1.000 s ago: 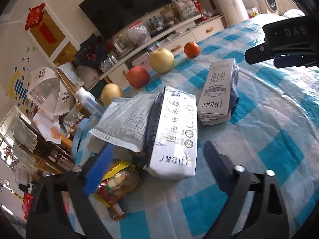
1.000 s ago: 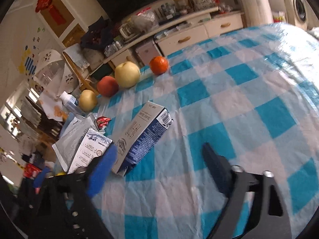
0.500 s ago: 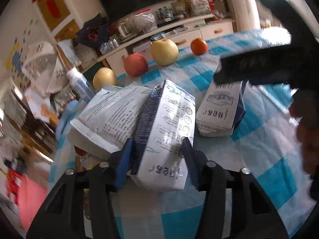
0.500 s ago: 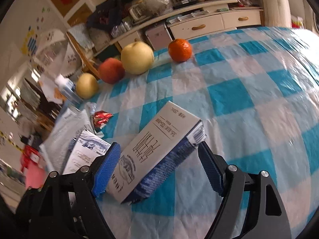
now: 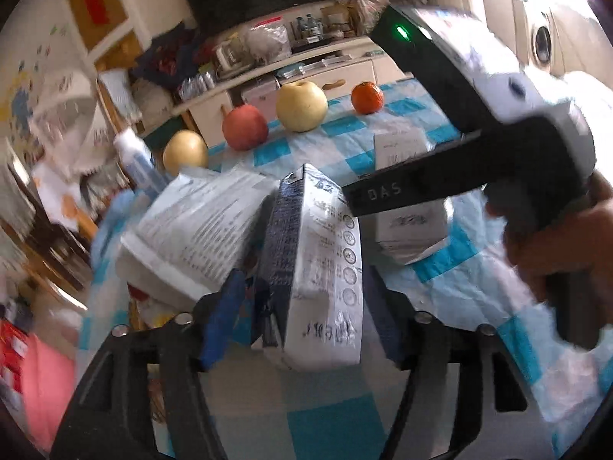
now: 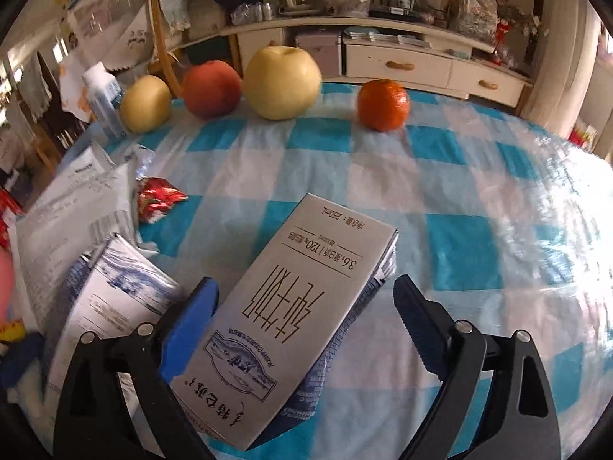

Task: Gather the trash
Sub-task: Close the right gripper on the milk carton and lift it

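Glossy printed cardboard milk carton (image 6: 295, 322), shiny plastic-covered checked tablecloth (image 6: 479, 199), crinkled red foil wrapper (image 6: 157, 199), matt paper bag (image 5: 199, 226)

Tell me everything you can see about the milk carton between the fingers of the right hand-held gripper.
The milk carton is a silver-white paper box with gold characters, a small landscape picture and dark blue patterned sides. It lies flat and slanted on the blue checked tablecloth. The right hand-held gripper straddles it, jaws just opened wider; the right pad clearly stands off it.

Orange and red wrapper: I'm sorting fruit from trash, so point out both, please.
orange (image 6: 383, 104), right wrist view, middle of its peel.
red wrapper (image 6: 159, 201), right wrist view, middle of the crumpled foil.
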Available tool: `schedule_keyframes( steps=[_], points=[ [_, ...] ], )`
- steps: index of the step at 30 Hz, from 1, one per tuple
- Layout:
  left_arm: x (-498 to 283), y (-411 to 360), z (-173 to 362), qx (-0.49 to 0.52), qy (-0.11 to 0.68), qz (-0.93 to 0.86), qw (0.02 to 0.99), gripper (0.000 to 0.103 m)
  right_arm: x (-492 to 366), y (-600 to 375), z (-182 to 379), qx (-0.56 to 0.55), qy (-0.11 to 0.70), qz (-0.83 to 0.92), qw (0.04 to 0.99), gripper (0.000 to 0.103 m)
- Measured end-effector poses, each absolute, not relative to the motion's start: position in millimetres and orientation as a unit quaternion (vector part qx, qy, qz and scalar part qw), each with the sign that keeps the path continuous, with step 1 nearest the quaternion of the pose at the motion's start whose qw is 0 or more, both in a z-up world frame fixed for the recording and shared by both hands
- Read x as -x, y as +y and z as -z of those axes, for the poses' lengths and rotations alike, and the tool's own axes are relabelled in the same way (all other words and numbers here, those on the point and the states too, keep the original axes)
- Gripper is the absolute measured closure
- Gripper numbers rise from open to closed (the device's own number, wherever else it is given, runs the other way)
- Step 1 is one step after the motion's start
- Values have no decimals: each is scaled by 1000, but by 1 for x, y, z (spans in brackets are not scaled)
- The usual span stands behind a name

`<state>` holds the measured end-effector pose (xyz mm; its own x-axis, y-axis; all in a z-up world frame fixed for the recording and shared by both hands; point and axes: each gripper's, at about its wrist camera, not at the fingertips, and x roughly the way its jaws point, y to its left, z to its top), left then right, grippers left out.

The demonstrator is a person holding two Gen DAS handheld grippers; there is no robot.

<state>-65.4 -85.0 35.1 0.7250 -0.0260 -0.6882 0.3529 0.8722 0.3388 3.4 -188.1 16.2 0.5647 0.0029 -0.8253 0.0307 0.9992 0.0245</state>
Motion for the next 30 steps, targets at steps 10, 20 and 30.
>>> schedule_keyframes(
  steps=[10,20,30],
  points=[
    [50,-98,-10,-286,359,73,886,36,-4,-199,-15,-50,481,-1,875,11],
    [52,-83,-19,-213,382,89,895,37,2,-196,-11,-41,476,-4,878,39],
    [70,-51,-34,-103,403,124,901,37,33,-213,-17,-92,462,-25,882,44]
  ],
)
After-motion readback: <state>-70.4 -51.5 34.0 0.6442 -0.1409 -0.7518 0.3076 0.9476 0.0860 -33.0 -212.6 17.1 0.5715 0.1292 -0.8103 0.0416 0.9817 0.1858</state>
